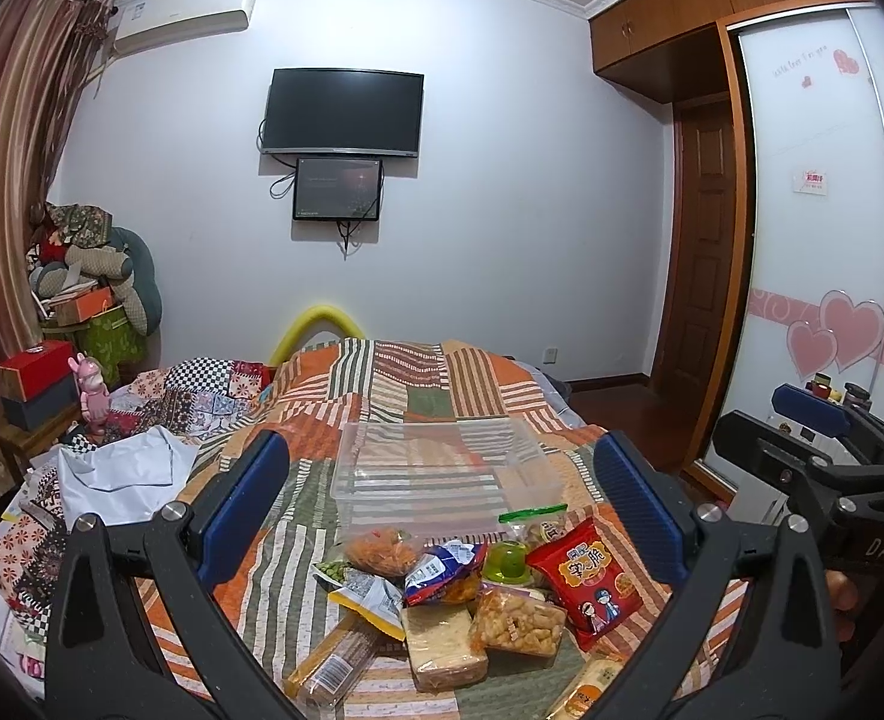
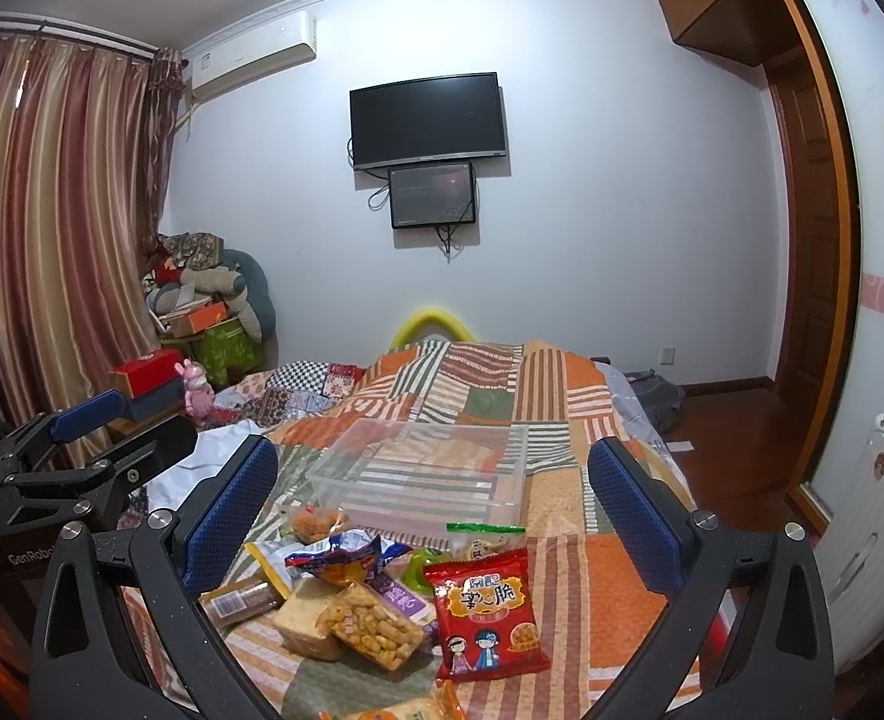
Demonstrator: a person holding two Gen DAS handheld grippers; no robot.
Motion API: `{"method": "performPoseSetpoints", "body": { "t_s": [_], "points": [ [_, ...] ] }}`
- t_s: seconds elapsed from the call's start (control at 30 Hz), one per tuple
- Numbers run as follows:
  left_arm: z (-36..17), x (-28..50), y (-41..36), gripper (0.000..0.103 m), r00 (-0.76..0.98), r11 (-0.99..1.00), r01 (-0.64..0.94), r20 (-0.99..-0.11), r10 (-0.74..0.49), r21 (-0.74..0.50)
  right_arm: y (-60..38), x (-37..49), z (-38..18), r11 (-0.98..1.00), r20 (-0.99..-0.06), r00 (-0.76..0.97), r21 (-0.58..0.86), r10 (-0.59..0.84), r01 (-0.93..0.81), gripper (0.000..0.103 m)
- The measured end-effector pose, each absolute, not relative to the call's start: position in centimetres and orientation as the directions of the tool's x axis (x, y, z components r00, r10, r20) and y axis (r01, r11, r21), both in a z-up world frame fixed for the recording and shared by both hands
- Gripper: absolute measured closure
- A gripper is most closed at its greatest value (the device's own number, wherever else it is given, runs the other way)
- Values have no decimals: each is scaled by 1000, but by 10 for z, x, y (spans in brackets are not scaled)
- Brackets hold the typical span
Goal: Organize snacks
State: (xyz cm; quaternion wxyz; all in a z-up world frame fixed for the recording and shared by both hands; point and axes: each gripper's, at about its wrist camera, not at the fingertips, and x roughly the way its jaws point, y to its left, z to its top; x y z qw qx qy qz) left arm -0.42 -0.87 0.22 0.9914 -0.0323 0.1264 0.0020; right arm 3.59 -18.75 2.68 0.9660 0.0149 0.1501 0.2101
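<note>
Clear bin (image 1: 442, 480) (empty), snacks (image 1: 502, 600) heaped beside

Ahead of the spread fingers, an empty clear plastic bin (image 1: 442, 468) sits upright on the quilt; nearer, a loose heap of snack packets (image 1: 472, 594) lies flat, the red packet (image 2: 484, 612) rightmost.

Left claw (image 1: 442, 504) and right claw (image 2: 433, 504) gape empty.

White-walled bedroom (image 1: 502, 210), wall-mounted TV (image 1: 343, 111), striped curtains (image 2: 52, 228), wooden wardrobe (image 1: 670, 18).
</note>
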Motion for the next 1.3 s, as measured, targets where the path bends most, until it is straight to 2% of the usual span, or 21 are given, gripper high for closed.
{"method": "performPoseSetpoints", "body": {
  "t_s": [0.43, 0.57, 0.67, 0.83, 1.1, 1.3],
  "points": [
    [-3, 1, -5, 2, 961, 998, -6, -277, -10, -56, -185, 42, 21, 908, -317, 852, 95, 417, -409, 0],
    [-10, 10, 0, 18, 948, 998, -8, -318, -12, -62, -184, 45, 16, 905, -334, 843, 105, 422, -411, 0],
    [-19, 17, 10, 20, 933, 997, -10, -361, -19, -77, -185, 49, 11, 904, -354, 834, 111, 423, -412, 2],
    [-39, 30, 31, 26, 897, 997, -34, -441, -2, -73, -189, 61, -2, 902, -415, 805, 124, 425, -413, 15],
    [-83, 53, 62, 37, 799, 996, -48, -601, -8, -77, -194, 85, -34, 902, -546, 728, 144, 415, -406, 30],
    [-118, 65, 73, 37, 722, 996, -32, -691, -38, -88, -200, 101, -66, 908, -654, 646, 166, 394, -386, 39]
  ]
}}
